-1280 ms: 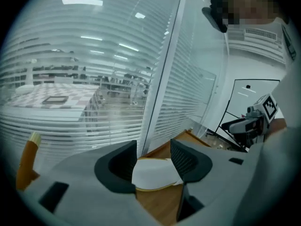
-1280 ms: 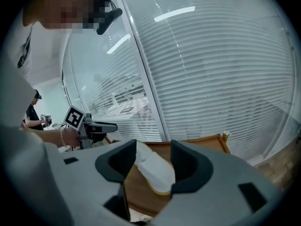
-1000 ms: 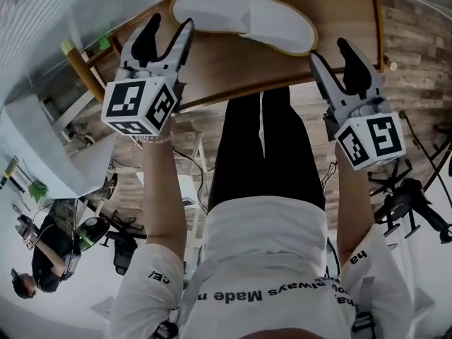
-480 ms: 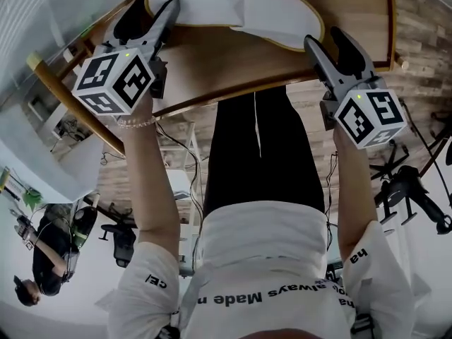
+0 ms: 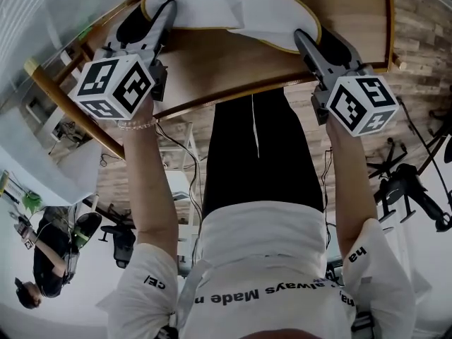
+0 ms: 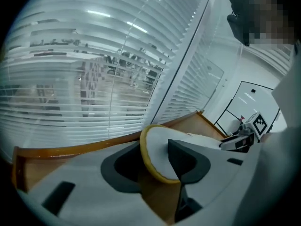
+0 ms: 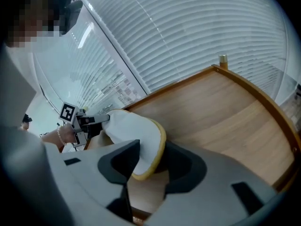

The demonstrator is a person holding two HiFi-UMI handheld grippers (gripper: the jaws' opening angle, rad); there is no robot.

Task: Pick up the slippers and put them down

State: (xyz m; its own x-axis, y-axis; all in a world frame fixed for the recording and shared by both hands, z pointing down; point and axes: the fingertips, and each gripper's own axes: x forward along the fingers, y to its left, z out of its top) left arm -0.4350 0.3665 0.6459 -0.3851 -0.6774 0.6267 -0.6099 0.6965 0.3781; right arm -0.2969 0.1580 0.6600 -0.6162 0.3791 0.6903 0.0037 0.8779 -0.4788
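Note:
A white slipper (image 5: 212, 9) with yellow trim lies flat on the wooden table (image 5: 212, 66) at the top of the head view. My left gripper (image 5: 152, 13) is at its left end. In the left gripper view the rounded yellow edge (image 6: 157, 157) stands between the jaws, which are closing. My right gripper (image 5: 316, 39) is at the slipper's right end. In the right gripper view that end (image 7: 138, 138) sits between the closing jaws, close to both pads. I cannot tell whether this is one slipper or a stacked pair.
The table's raised wooden rim (image 7: 254, 95) curves round on the right. Window blinds (image 6: 94, 79) run behind the table. A wooden leg (image 5: 70, 108) slants down at the left. Below are an office chair (image 5: 120, 242), a seated person (image 5: 39, 267) and a black stand (image 5: 413, 196).
Both grippers have come down from above the table's near edge to the slipper. Each now has an end of the slipper between its jaws, and the jaws have narrowed.

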